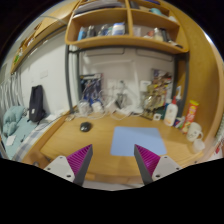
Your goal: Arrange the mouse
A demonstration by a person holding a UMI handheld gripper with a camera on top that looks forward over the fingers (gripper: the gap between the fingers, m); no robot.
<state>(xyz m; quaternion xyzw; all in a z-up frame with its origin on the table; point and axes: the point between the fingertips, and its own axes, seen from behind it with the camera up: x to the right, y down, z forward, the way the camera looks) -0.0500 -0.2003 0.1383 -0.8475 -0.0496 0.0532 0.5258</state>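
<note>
A small dark mouse (85, 127) lies on the wooden desk (70, 140), to the left of a light blue mouse mat (137, 140). My gripper (112, 162) is open and empty, held above the desk's near edge. Its two pink-padded fingers (78, 160) stand wide apart. The mouse is well beyond the left finger. The mat lies just ahead, between the fingers and reaching toward the right one.
Wooden shelves (125, 40) with boxes hang above the desk. Bottles, a cup and small items (175, 112) crowd the desk's right side. A dark bag (37, 103) and a bed with bedding (13, 125) are at the left. Clutter stands against the back wall (110, 95).
</note>
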